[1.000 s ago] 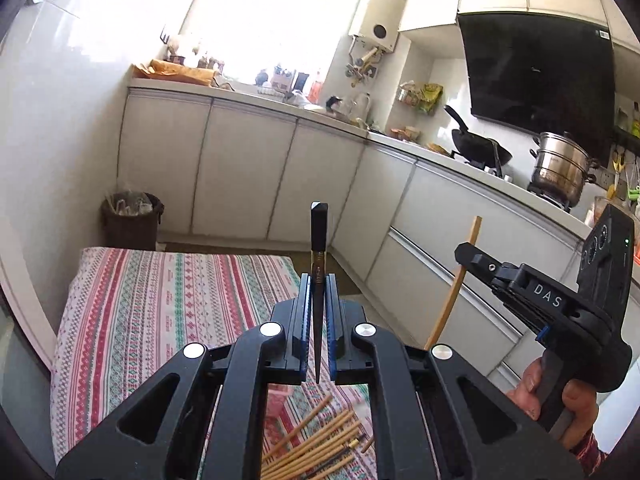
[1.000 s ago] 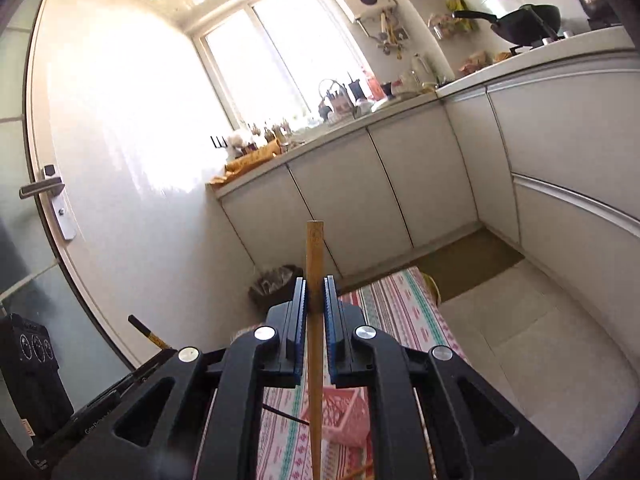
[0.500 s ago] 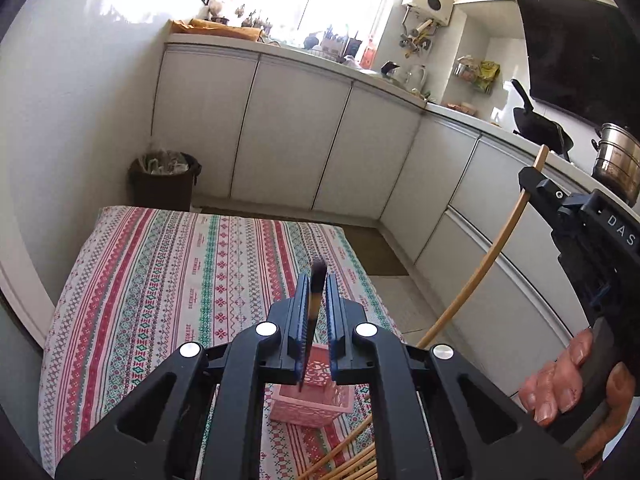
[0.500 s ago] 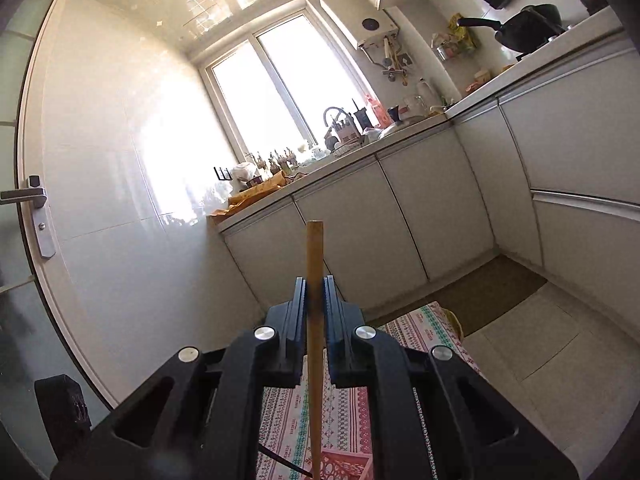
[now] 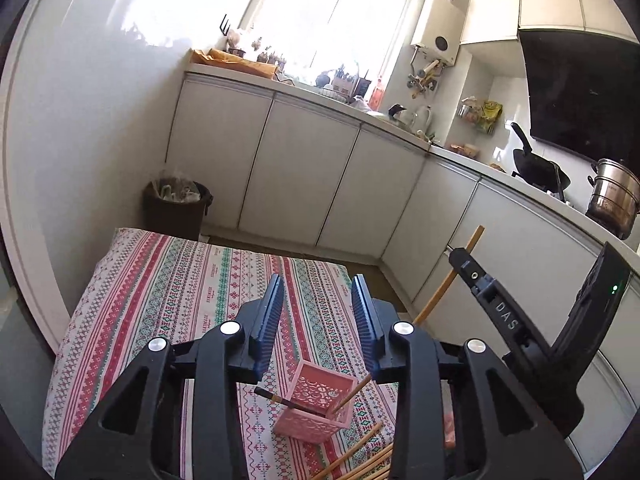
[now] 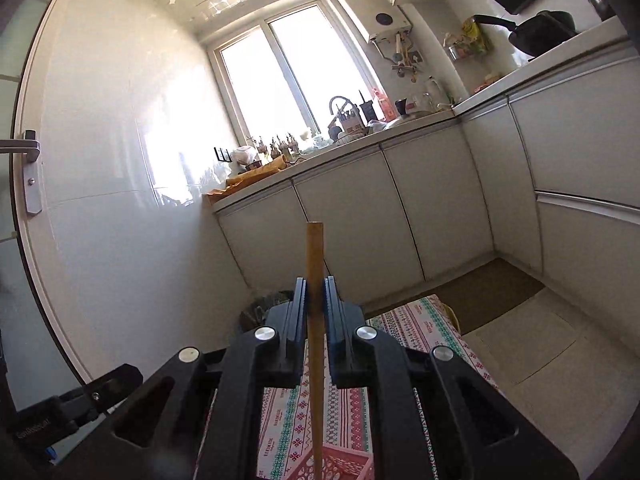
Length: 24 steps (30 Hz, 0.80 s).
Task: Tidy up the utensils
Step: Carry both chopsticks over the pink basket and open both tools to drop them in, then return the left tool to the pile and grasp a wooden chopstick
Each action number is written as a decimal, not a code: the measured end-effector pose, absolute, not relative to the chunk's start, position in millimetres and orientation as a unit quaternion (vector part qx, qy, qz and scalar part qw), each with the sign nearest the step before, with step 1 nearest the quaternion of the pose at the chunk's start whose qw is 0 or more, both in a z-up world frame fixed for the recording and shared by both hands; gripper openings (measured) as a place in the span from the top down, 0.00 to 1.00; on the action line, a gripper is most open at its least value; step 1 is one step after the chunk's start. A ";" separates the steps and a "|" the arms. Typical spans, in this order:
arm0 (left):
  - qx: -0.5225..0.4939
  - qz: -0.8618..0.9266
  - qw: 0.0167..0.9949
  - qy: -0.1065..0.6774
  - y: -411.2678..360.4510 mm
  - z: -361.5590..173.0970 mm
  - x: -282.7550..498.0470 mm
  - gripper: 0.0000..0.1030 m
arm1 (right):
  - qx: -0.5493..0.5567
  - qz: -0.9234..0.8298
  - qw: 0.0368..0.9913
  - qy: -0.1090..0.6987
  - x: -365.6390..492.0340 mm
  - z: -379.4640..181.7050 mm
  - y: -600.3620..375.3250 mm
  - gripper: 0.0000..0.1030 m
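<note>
My left gripper (image 5: pixel 319 298) is open and empty above a pink perforated basket (image 5: pixel 318 408) on the striped tablecloth (image 5: pixel 168 292). A dark chopstick (image 5: pixel 286 399) leans in the basket with a wooden one (image 5: pixel 352 394). Several wooden chopsticks (image 5: pixel 360 456) lie in front of the basket. My right gripper (image 6: pixel 315 296) is shut on a wooden chopstick (image 6: pixel 315 320), held upright above the basket (image 6: pixel 332 466). The right gripper also shows in the left wrist view (image 5: pixel 464 258) at the right, with its chopstick (image 5: pixel 452 276).
The small table stands in a kitchen with white cabinets (image 5: pixel 304 184) behind and to the right. A brown bin (image 5: pixel 176 204) stands beyond the table's far left corner. A wok (image 5: pixel 536 166) and steel pot (image 5: pixel 612 196) sit on the counter.
My left gripper has opened and let go of the dark chopstick, which now rests in the pink basket. The right gripper has stayed shut on its wooden chopstick and tilted up slightly.
</note>
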<state>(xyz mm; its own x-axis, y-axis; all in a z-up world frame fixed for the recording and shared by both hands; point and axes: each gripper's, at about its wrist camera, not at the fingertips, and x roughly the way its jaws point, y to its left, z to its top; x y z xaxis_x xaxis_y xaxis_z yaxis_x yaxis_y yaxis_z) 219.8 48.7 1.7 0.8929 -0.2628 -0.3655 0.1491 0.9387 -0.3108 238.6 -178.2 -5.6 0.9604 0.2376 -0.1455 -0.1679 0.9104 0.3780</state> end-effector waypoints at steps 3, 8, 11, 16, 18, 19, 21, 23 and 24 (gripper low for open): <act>-0.145 -0.102 0.962 0.209 54.7 0.6 221.5 0.68 | 0.171 0.108 0.973 0.106 243.3 -14.9 -170.4 0.89; -0.153 -0.098 0.962 0.205 61.9 3.7 218.9 0.65 | 0.161 0.113 0.974 0.113 240.4 -15.8 -163.3 0.88; -0.153 -0.099 0.962 0.204 61.3 4.9 216.7 0.65 | 0.162 0.112 0.974 0.108 234.1 -10.2 -164.7 0.81; -0.156 -0.106 0.961 0.204 59.8 7.0 212.5 0.62 | 0.173 0.100 0.975 0.101 220.6 -2.4 -173.6 0.60; -0.153 -0.114 0.961 0.201 57.6 9.7 207.6 0.59 | 0.179 0.095 0.974 0.105 214.6 1.0 -178.7 0.55; -0.149 -0.122 0.961 0.200 56.7 11.3 205.7 0.54 | 0.181 0.091 0.973 0.108 211.3 3.1 -181.7 0.48; -0.133 -0.144 0.960 0.201 48.9 14.3 200.8 0.45 | 0.190 0.080 0.973 0.108 201.7 7.0 -190.7 0.37; -0.105 -0.175 0.956 0.211 37.0 14.8 197.4 0.34 | 0.201 0.070 0.971 0.111 190.3 9.3 -202.7 0.22; -0.087 -0.193 0.952 0.219 29.1 13.5 195.5 0.31 | 0.204 0.066 0.970 0.117 184.7 9.3 -209.2 0.20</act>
